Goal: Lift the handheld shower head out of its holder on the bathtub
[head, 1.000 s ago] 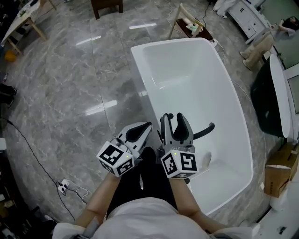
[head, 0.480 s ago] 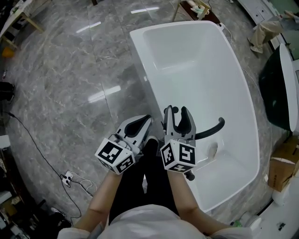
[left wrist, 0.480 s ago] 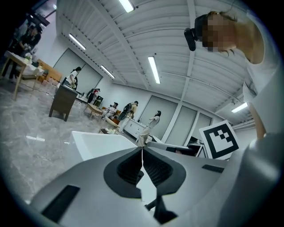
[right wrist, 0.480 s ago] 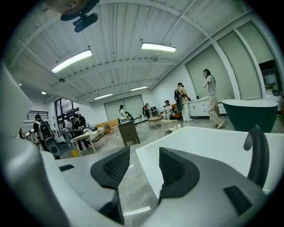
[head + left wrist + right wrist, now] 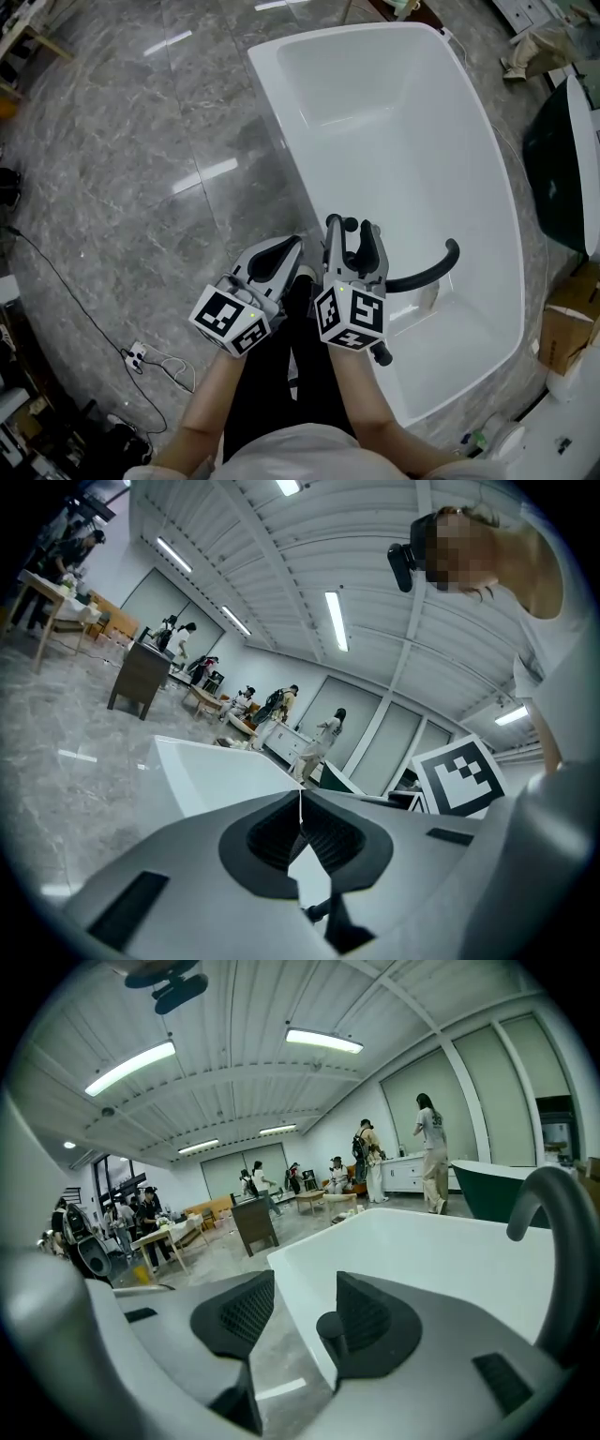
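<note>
Two grippers hung at the near end of the white bathtub (image 5: 394,141) in the head view. The left gripper (image 5: 278,251) was over the floor just outside the rim and the right gripper (image 5: 354,228) above the rim, near a curved black spout (image 5: 429,273).

In the left gripper view, the fingers met at their tips, holding nothing.

In the right gripper view, the fingers stood wide, with the shower head (image 5: 330,1326), round-topped and black, between them, close against one pad.
</note>
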Available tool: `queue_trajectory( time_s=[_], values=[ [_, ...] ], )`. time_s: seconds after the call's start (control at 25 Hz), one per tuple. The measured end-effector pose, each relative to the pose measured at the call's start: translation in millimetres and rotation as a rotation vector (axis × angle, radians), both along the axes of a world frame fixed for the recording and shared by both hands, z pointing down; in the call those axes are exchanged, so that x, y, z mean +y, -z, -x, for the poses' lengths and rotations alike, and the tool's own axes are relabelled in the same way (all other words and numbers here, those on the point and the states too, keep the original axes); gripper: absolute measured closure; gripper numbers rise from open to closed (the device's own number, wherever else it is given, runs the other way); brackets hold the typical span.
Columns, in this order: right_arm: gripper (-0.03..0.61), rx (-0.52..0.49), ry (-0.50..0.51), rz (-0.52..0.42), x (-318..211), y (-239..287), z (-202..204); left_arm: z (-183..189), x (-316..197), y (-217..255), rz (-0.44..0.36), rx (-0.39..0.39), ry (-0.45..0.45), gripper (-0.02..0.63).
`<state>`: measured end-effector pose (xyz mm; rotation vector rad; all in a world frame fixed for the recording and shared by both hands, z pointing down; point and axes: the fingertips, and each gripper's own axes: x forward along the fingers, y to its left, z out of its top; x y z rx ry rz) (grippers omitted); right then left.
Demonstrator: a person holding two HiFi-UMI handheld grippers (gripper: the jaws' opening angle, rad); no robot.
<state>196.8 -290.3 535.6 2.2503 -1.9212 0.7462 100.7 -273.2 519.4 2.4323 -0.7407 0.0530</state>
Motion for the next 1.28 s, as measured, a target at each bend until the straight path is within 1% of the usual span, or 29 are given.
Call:
queue_trajectory(
  time_s=[0.2, 0.36, 0.48, 0.72, 0.96, 1.12, 1.28],
  values=[
    [0.382, 0.010, -0.037, 0.039, -0.3, -17.3, -7.7, -4.6, -4.9, -17.5, 0.026, 0.000, -0.010, 0.601],
    [0.382, 0.009, -0.039, 0.080, 0.0, -37.7, -6.7, -6.2, -6.1, -31.8, 0.043, 0.008, -0.009, 0.601],
    [0.382, 0.001, -0.047, 0.108, 0.5, -53.5, -7.0, -8.2, -6.7, -41.8, 0.059, 0.009, -0.006, 0.601],
    [0.381, -0.030, -0.076, 0.155, -5.6, -90.2, -11.9, -12.6, -8.0, -64.0, 0.086, 0.006, -0.029, 0.601],
    [0.380, -0.033, -0.097, 0.171, -10.2, -116.9, -20.3, -16.6, -14.5, -89.4, 0.100, -0.011, -0.023, 0.601],
    [0.380, -0.028, -0.088, 0.178, -12.6, -130.5, -20.9, -21.7, -19.5, -102.6, 0.106, -0.015, -0.025, 0.601],
    [0.382, -0.046, -0.080, 0.190, -16.8, -143.9, -22.4, -26.5, -21.4, -109.2, 0.119, -0.015, -0.027, 0.601]
  ],
)
